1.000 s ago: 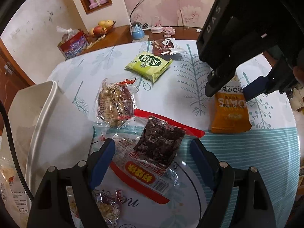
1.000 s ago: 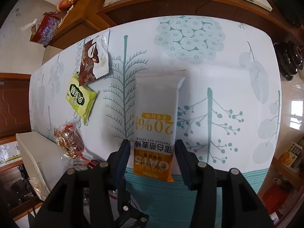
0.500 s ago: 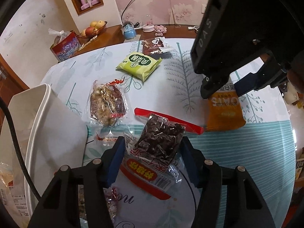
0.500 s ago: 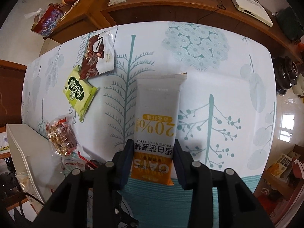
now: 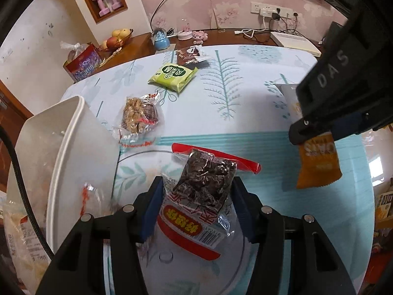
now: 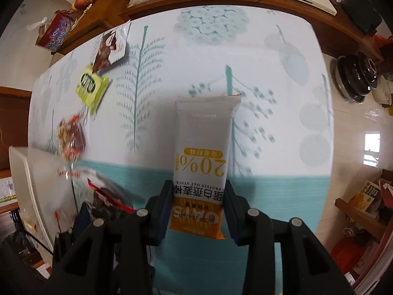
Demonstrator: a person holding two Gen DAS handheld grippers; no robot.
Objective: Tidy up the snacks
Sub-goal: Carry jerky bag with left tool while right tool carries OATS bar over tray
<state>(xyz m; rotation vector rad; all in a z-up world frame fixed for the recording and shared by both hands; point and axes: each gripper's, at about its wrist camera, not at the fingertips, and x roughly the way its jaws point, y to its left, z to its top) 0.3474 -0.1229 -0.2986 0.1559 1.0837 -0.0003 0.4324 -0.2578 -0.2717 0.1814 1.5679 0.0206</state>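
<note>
My left gripper (image 5: 197, 196) is shut on a clear packet of dark dried fruit with red trim (image 5: 205, 186) and holds it above the table. My right gripper (image 6: 197, 196) is shut on a white and orange oat stick packet (image 6: 203, 157), lifted off the table; the packet also shows in the left wrist view (image 5: 318, 162). A white bin (image 5: 66, 152) stands at the left, close to the left gripper. On the table lie a walnut snack packet (image 5: 140, 115), a green packet (image 5: 173, 75) and a brown chocolate packet (image 5: 190, 55).
The table has a white and teal leaf-print cloth (image 5: 233, 103). A wooden sideboard (image 5: 137, 43) behind it holds a fruit bowl, a red box and a blue snow globe. A black pot (image 6: 356, 73) sits at the right of the right wrist view.
Both grippers closed on their packets and lifted them off the table. The left gripper moved up and toward the bin side; the oat stick rose with the right gripper.
</note>
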